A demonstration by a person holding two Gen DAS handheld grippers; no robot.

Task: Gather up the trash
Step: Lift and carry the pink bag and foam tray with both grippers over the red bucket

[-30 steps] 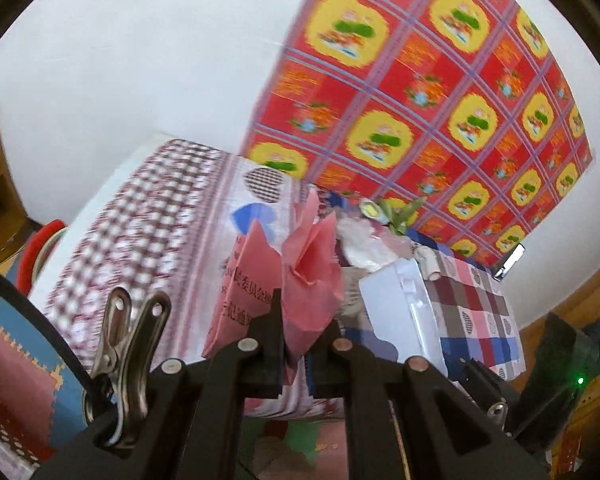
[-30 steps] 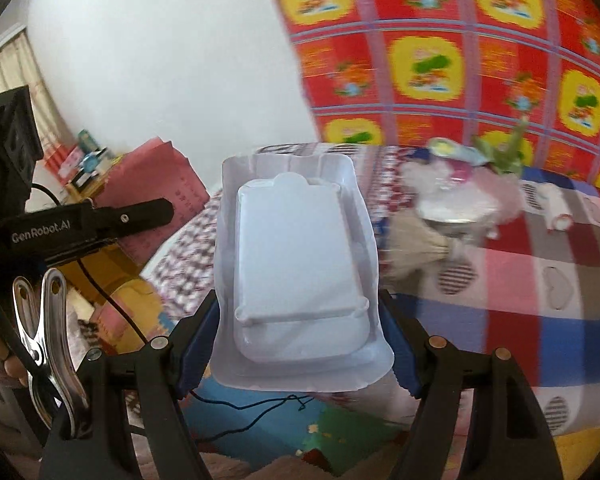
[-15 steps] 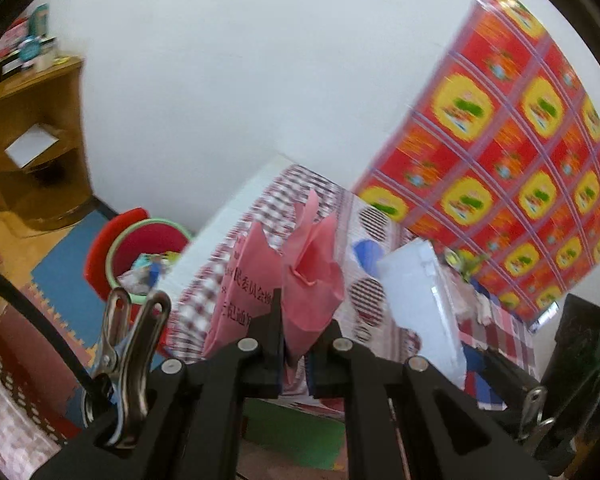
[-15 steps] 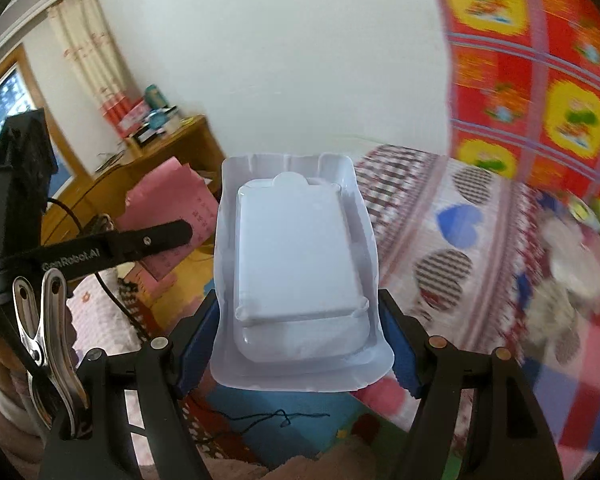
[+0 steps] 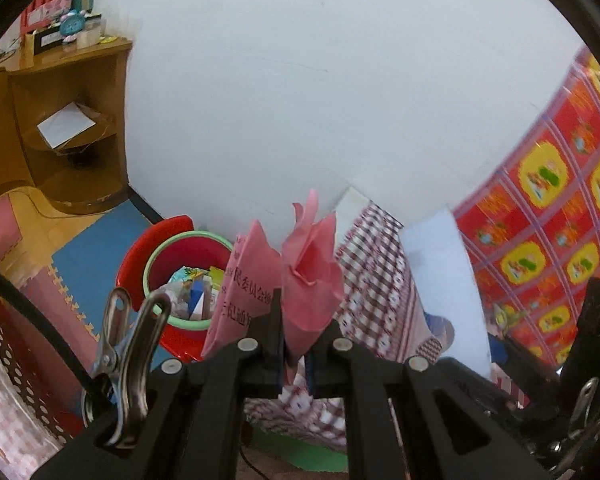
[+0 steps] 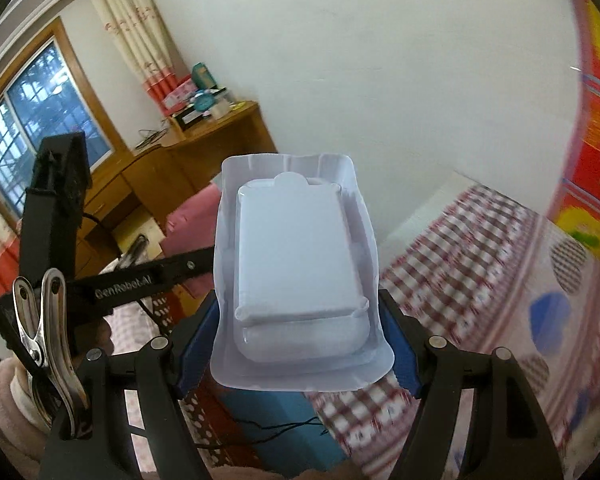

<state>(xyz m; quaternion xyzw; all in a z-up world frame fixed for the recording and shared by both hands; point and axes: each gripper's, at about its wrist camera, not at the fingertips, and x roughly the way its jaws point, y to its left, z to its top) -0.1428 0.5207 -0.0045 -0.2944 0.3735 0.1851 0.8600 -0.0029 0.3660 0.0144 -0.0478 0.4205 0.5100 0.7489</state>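
Observation:
My left gripper [image 5: 297, 354] is shut on a crumpled pink paper [image 5: 306, 276] with black printed characters, which stands up between its fingers. Behind the paper, on the floor by the bed corner, sits a red bin with a green rim [image 5: 176, 280], holding several scraps. My right gripper [image 6: 300, 340] is shut on a white plastic blister tray [image 6: 296, 264], its blue pads pressing the tray's two long sides. That same tray [image 5: 446, 280] shows edge-on at the right of the left wrist view. In the right wrist view the left gripper's body [image 6: 124, 280] crosses at the left.
A bed with a red-checked and heart-patterned cover [image 6: 480, 280] fills the right. A wooden desk [image 6: 204, 148] with boxes and a clock stands against the white wall, beside a window [image 6: 40, 108]. Blue and pink foam mats [image 5: 84, 256] cover the floor. A red patterned cloth [image 5: 548, 208] hangs at right.
Both grippers have swung left, away from the bed's cluttered end toward the bed corner. The red bin and wooden desk have come into view. Each still holds its item.

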